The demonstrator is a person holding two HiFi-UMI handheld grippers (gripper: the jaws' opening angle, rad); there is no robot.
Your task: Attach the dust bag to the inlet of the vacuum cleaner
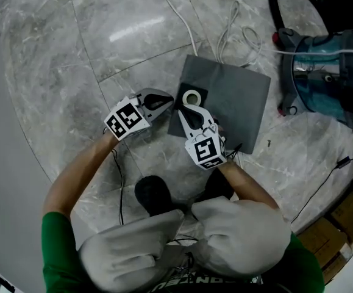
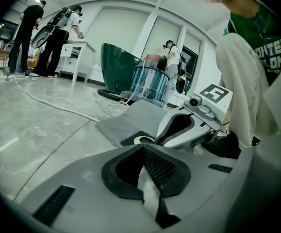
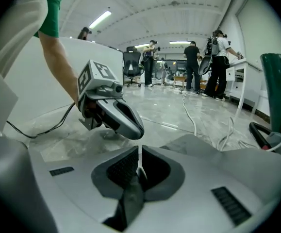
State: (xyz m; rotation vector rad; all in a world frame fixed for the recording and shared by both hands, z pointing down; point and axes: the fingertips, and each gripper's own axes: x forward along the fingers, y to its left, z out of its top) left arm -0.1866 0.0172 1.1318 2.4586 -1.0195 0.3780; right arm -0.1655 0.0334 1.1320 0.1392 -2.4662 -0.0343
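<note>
R gripper (image 3: 139,149): jaws closed tip to tip, nothing between them. It hangs nose-down just over the near-left part of the dust bag (image 1: 237,96), beside the card collar (image 1: 203,92). L gripper (image 2: 141,148): tips also meet, only a sliver of floor shows behind them, no load. Its nose sits just beside the R one, at the bag's left edge. Contact w/ bag: cannot confirm from any view. Assessment: both tools sit closed and empty at the collar end, prob. because that stiff card w/ the white ring is the only firm handhold and the part that must mate w/ the inlet. Jaws need opening before any pick-up. Bag lies flat on the floor (image 1: 103,41), ring opening up, not yet attached. Vacuum cleaner (image 1: 325,72) stands well apart to the bag's right, hose (image 1: 274,5) looped behind it; inlet not discernible. White cable (image 1: 188,29) runs past the bag's far edge, poss. snag when the bag is carried across.
</note>
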